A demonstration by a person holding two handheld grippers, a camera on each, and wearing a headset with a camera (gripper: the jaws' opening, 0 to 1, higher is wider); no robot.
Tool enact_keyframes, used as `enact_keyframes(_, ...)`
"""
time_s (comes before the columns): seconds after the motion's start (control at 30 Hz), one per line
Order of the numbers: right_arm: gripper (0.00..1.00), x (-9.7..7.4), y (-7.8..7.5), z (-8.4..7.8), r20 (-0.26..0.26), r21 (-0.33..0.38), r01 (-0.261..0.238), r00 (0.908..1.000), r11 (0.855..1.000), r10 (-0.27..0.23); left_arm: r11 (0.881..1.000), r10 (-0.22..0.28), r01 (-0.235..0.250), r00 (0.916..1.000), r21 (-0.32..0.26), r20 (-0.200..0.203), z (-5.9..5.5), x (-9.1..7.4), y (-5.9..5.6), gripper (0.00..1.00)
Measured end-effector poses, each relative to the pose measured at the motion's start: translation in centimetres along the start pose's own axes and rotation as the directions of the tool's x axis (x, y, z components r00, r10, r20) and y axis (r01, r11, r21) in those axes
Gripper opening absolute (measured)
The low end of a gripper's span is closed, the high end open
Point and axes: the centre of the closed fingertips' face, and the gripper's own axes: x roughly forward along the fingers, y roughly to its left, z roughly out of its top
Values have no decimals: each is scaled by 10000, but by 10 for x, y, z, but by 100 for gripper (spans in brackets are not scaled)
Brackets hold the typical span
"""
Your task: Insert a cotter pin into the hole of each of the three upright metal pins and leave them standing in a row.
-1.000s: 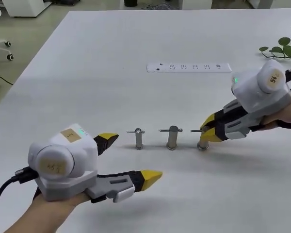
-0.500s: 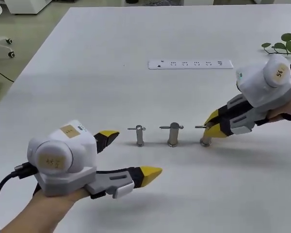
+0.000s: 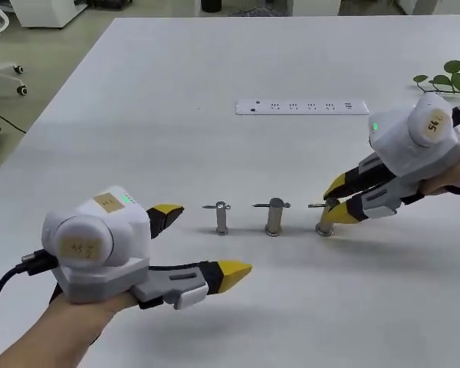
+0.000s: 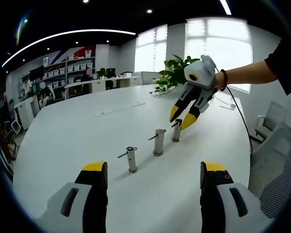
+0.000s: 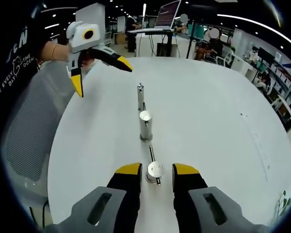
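The right gripper (image 3: 333,201) hid the top of the last pin (image 3: 323,228); the edge cut off the plant (image 3: 448,75).

The black shirt (image 5: 17,73) reads "THE OCEA".

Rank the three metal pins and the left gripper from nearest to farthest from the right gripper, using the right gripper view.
1. End pin, between the fingers.
2. Middle pin, just ahead.
3. Far pin, behind it.
4. Left gripper, beyond, upper left.
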Motion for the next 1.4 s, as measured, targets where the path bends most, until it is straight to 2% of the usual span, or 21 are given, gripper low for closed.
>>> enact_keyframes(0.07,24,-5,0,6,264,352,259,9993,9990,-269,10000,35,-35,10000,22,-17,1,-1,1,77)
enact_keyframes(0.17,29,-10,2,14,558,1353,498,9968,9896,-578,9999,134,-134,9999,-31,-40,2,-3,3,78)
enact_keyframes(0.23,34,-15,5,16,530,2625,751,9943,9620,-921,9998,170,-170,9999,-102,-1,4,-5,3,78)
enact_keyframes(0.3,41,-18,7,20,615,3106,979,9905,9455,-1228,9991,139,-144,9998,-394,-133,4,-5,3,79)
enact_keyframes(0.33,43,-20,7,22,750,3116,1165,9863,9431,-1466,9988,181,-191,9996,-447,-216,4,-5,4,79)
enact_keyframes(0.47,47,-27,16,29,920,3582,1673,9727,9185,-2130,9976,379,-387,9992,-572,-155,9,-8,6,79)
enact_keyframes(0.5,48,-28,19,31,1024,3854,1720,9684,9066,-2273,9972,413,-420,9991,-615,-123,11,-9,6,80)
enact_keyframes(0.53,50,-30,21,34,1132,4316,1804,9612,8839,-2514,9970,434,-438,9990,-646,-74,12,-10,5,80)
enact_keyframes(0.63,55,-33,30,35,1006,4484,2054,9555,8699,-2774,9966,553,-557,9984,-611,-89,14,-13,5,80)
enact_keyframes(0.67,55,-35,30,34,891,4457,2295,9504,8653,-2980,9964,604,-609,9981,-587,-114,14,-13,5,80)
enact_keyframes(0.7,56,-38,29,34,775,4532,2688,9379,8499,-3380,9958,676,-683,9976,-608,-147,14,-14,6,80)
enact_keyframes(0.73,56,-38,34,37,940,4675,2605,9355,8448,-3405,9948,743,-757,9970,-680,-227,12,-15,7,80)
enact_keyframes(0.8,57,-41,38,38,973,5157,2652,9266,8147,-3632,9938,836,-855,9961,-705,-298,12,-16,8,80)
enact_keyframes(0.87,59,-42,42,39,1076,5241,2753,9174,8059,-3833,9939,903,-924,9953,-608,-355,12,-18,7,80)
enact_keyframes(0.93,59,-44,41,39,1119,5456,2919,9036,7855,-4135,9937,988,-1006,9944,-490,-383,12,-20,6,80)
enact_keyframes(0.97,59,-45,44,38,1142,5695,2939,8965,7676,-4280,9936,995,-1013,9944,-504,-364,12,-21,5,80)
enact_keyframes(1.1,59,-41,52,35,1201,5926,2921,8895,7507,-4409,9917,1061,-1073,9942,-708,-194,15,-24,2,80)
enact_keyframes(1.27,60,-41,57,32,1274,6104,3083,8710,7296,-4745,9907,1130,-1139,9934,-741,-173,15,-26,0,80)
enact_keyframes(1.3,61,-41,58,30,1307,6191,3156,8615,7192,-4906,9903,1163,-1175,9930,-744,-198,15,-27,-1,80)
enact_keyframes(1.37,62,-42,59,29,1328,6239,3289,8493,7089,-5109,9893,1231,-1249,9920,-753,-281,13,-29,-1,79)
enact_keyframes(1.4,62,-42,62,28,1297,6252,3334,8472,7057,-5152,9887,1278,-1294,9915,-755,-257,13,-30,-1,79)
